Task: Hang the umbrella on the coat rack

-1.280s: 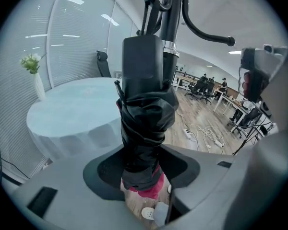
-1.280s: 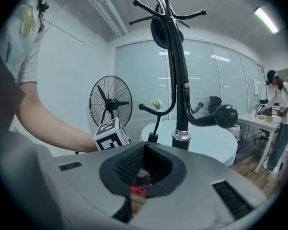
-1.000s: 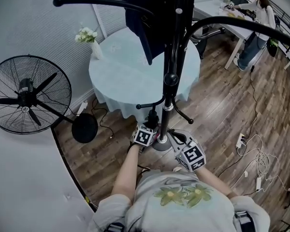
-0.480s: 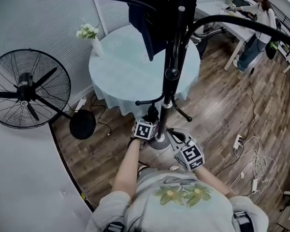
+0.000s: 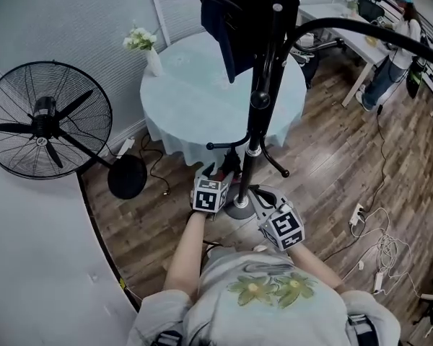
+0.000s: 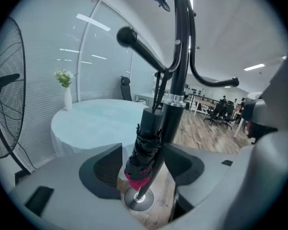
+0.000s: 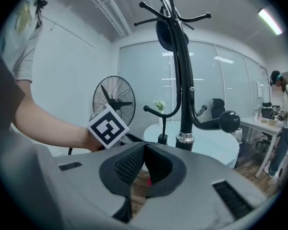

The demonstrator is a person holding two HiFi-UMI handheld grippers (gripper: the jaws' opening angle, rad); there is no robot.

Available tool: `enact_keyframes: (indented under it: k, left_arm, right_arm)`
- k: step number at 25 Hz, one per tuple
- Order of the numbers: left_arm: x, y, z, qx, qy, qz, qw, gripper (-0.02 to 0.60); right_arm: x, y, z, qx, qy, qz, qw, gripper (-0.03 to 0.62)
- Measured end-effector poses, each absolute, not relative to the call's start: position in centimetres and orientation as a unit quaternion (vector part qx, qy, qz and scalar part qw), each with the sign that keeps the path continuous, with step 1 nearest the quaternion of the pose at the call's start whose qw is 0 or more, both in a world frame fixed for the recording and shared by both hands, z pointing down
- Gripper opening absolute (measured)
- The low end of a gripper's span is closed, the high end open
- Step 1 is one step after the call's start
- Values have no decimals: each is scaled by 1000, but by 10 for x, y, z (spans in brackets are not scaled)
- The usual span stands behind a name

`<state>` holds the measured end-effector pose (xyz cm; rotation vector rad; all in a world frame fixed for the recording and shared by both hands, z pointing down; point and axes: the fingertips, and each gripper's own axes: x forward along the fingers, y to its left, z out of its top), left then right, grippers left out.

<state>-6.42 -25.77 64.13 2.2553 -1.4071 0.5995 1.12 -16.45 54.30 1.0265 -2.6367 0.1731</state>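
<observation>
Left gripper [image 6: 144, 169] jaws just opened, folded umbrella [image 6: 146, 138] loose between them on coat rack [image 6: 180, 56]; retract straight, don't snag; right gripper [image 7: 144, 150] clenched, empty.

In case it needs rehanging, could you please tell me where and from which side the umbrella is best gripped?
Take the umbrella probably by its strapped black bundle, above the red end, from the person's side with jaws level. It hangs upright close beside the pole, so the pole side is blocked.
</observation>
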Motion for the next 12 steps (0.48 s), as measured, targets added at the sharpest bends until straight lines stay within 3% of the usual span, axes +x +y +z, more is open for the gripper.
enact_keyframes:
  k: [8, 12]
  left_arm:
    - [-69, -222, 575, 812, -542, 122, 178, 233]
    - [-74, -207, 550, 805, -563, 89, 163, 164]
  right_arm:
    - [7, -160, 528, 344, -927, 61, 138, 3]
    - [3, -155, 520, 333, -932, 63, 125, 3]
